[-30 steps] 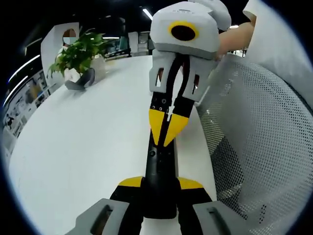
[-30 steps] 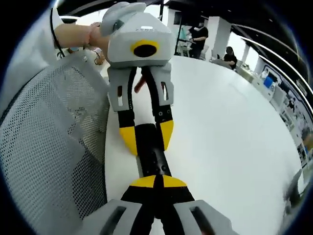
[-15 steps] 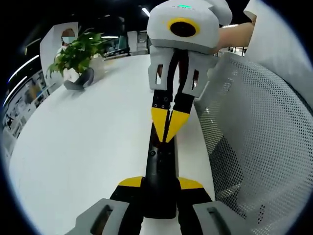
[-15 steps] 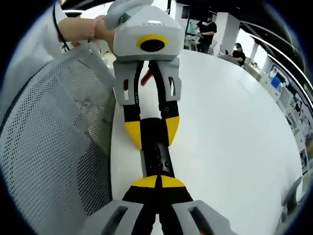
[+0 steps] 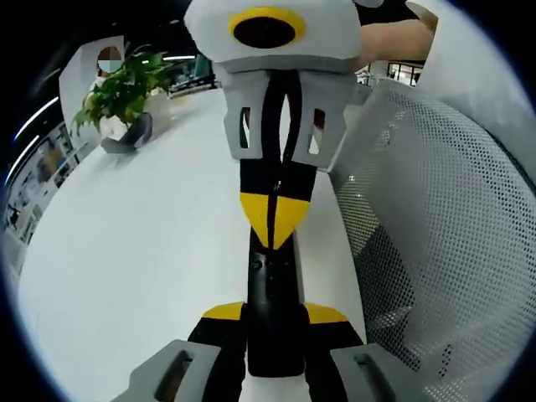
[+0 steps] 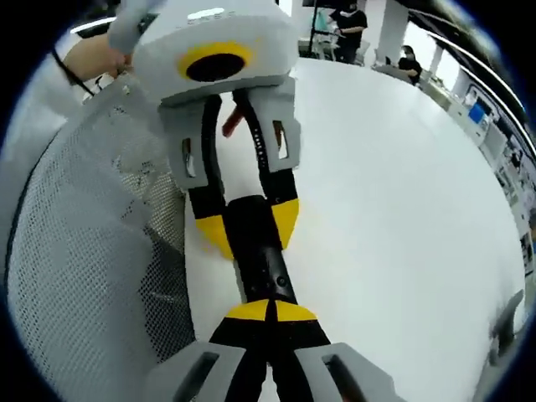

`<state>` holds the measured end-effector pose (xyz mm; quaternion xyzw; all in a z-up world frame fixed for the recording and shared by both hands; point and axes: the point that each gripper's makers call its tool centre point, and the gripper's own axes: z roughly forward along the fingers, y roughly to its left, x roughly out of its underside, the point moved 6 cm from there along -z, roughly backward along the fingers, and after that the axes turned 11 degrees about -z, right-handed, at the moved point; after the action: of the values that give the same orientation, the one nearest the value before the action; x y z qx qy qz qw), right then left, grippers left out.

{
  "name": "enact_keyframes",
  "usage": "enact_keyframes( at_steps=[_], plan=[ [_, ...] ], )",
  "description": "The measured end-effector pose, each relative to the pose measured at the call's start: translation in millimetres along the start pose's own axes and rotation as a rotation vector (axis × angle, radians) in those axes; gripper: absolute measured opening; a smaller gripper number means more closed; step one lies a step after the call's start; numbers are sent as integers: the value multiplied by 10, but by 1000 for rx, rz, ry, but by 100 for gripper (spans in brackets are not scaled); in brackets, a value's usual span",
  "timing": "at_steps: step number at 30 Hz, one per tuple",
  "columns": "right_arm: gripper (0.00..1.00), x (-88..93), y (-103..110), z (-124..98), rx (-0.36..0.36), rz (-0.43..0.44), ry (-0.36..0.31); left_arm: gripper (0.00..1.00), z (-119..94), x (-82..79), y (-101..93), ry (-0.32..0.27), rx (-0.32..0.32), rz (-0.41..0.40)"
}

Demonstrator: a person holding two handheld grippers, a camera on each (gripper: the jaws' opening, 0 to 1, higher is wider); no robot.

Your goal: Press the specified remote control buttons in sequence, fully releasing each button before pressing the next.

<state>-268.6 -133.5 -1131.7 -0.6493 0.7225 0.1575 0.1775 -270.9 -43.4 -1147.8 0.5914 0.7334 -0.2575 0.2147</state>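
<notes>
Left gripper view shows a slim black remote control [image 5: 272,293] lying on the white table [image 5: 142,243], near the edge beside a white mesh chair back [image 5: 444,243]. A small round button shows near its far end. The left gripper [image 5: 274,314] clamps the remote's near end between its yellow-tipped jaws, one on each long side. The right gripper [image 5: 271,219] comes in from the far side, its yellow tips closed together into one point and resting on the remote's far end. The remote's long axis runs straight away from the camera, in line with both grippers. A potted plant [image 5: 121,92] stands far off on the table.

In the right gripper view the remote [image 6: 258,255] runs from the closed right gripper [image 6: 270,311] up between the left gripper's [image 6: 247,226] yellow tips.
</notes>
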Motion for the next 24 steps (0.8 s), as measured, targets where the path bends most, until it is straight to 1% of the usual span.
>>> enact_keyframes(
  at_steps=[2,4,6,7,8,9,12,13,15,17,19,20,21,23,24],
  plan=[
    [0,-8,-18,6,-9,10,17,25,3,-2,10,7,5,5],
    [0,-16,-33,10,-19,49,28,25,4,-2,12,12,8,9],
    [0,-20,-44,10,-54,108,52,25,-2,-4,8,14,8,12],
    [0,-24,-49,12,-60,123,61,25,-4,-5,6,14,8,12],
    [0,-42,-79,20,-87,124,92,25,-4,-5,7,13,8,12],
    [0,-51,-87,24,-95,136,103,25,-8,-6,4,13,8,11],
    [0,-44,-104,24,-112,140,102,25,-11,-3,3,6,7,4],
    [0,-26,-103,10,-120,134,104,25,-12,-1,2,3,7,2],
    [0,-13,-87,2,-130,122,68,25,-15,2,2,-1,7,-1],
    [0,7,-77,-6,-145,43,2,25,-17,5,3,-5,9,-3],
    [0,18,-57,-11,-157,-65,-39,25,-20,10,2,-6,15,0],
    [0,28,-52,-16,-162,-75,-41,25,-20,9,1,-6,18,6],
    [0,36,-50,-21,-161,-60,-38,25,-22,11,-1,-5,22,10],
    [0,38,-41,-21,-153,-87,-45,25,-26,11,-4,-6,23,10],
    [0,39,-35,-21,-149,-86,-46,25,-29,11,-9,-8,22,10]
  ],
)
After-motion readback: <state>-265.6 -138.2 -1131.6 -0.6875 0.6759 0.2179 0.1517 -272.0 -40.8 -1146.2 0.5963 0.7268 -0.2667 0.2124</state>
